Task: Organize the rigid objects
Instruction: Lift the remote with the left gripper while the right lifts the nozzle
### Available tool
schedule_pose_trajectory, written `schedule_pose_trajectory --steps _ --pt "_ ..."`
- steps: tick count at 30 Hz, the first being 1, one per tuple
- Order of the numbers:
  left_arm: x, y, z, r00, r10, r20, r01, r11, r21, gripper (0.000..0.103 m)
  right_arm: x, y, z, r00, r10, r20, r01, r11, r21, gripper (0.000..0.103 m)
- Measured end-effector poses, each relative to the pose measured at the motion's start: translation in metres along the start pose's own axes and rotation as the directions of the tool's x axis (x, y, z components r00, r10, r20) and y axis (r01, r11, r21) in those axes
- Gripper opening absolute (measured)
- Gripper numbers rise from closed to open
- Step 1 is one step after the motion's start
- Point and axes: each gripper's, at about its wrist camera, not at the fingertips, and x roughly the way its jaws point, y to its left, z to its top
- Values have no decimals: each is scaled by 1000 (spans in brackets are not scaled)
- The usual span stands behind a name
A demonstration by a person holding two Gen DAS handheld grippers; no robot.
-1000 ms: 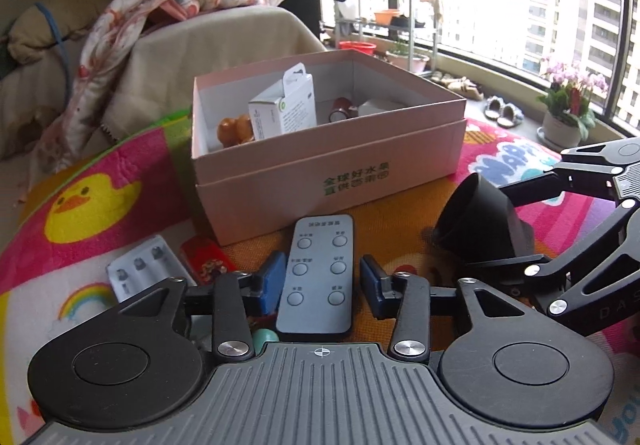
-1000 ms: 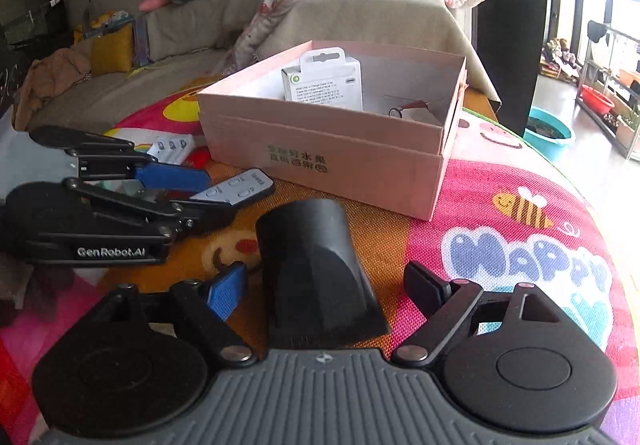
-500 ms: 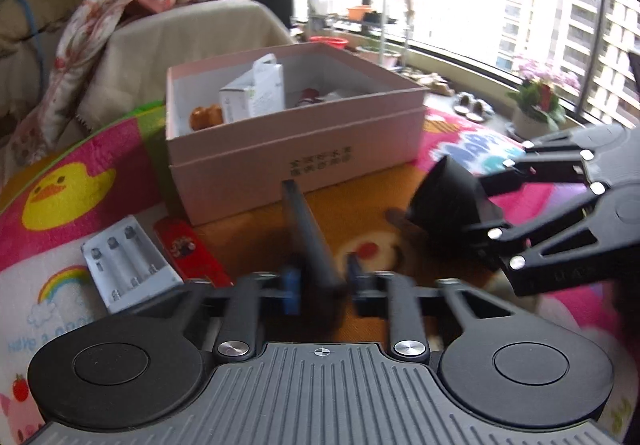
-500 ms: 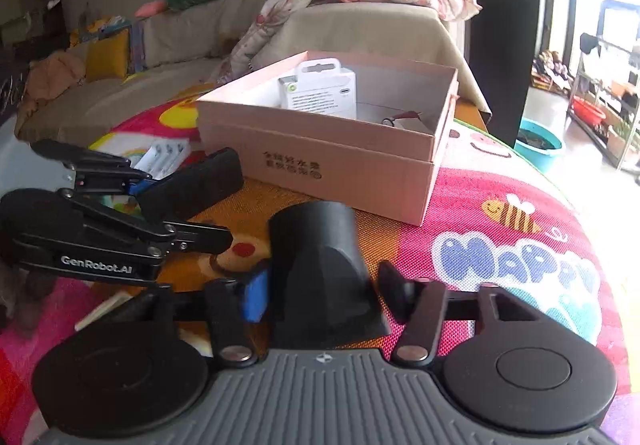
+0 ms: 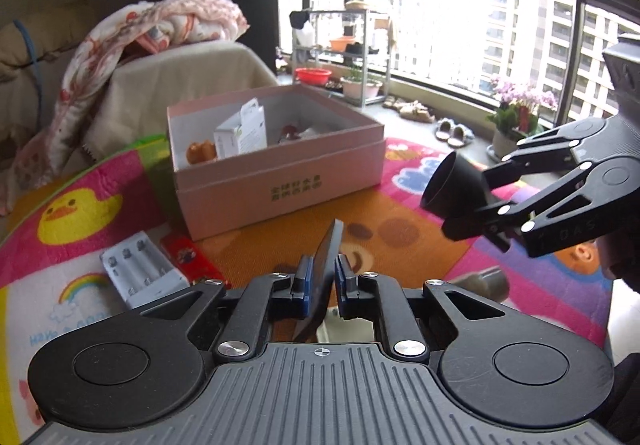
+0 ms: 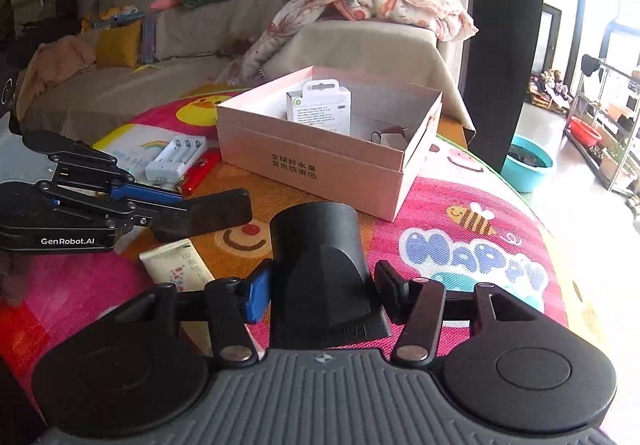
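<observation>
Nearest the lens in the left wrist view: left gripper point(image 5: 320, 277) clenched on a remote control point(image 5: 325, 265), held on edge by its near end, the far end tilted up toward mid-frame, clear of the play mat point(image 5: 400, 205). Thin grip on a slim slab — could pivot or slide out on a quick swing, landing short of the box.

In the right wrist view, low centre: right gripper point(image 6: 320, 293) clamped on a black hair-dryer nozzle point(image 6: 320, 265), wide mouth forward. Smooth tapered shell, so likely to squirt from the fingers if squeezed harder. Just left of it, a cream tube point(image 6: 180, 265) flat on the mat.

Further off, left of frame: battery charger point(image 6: 176, 159) and a red packet point(image 6: 196, 177), side by side.

Beyond, mid-frame: open pink box point(image 6: 320, 169) already holding a white carton point(image 6: 320, 107) standing upright — easily toppled by a drop. Both grippers converging on one opening — risk of collision.
</observation>
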Motion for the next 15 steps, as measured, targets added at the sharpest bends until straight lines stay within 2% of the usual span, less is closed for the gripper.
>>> schedule_pose_trajectory --steps 7,10,12,15 --pt "-15 2 20 997 -1 74 1 1000 7 14 -11 -1 12 999 12 39 -13 1000 15 54" --pt "-12 10 23 997 -77 29 78 997 -20 14 -14 -3 16 998 -8 65 7 1000 18 54" --pt "-5 8 19 998 -63 7 63 998 -9 16 -11 -3 15 998 -21 62 20 1000 18 54" --pt "9 0 12 999 5 -34 -3 997 78 17 2 -6 8 999 -28 24 28 999 31 54"
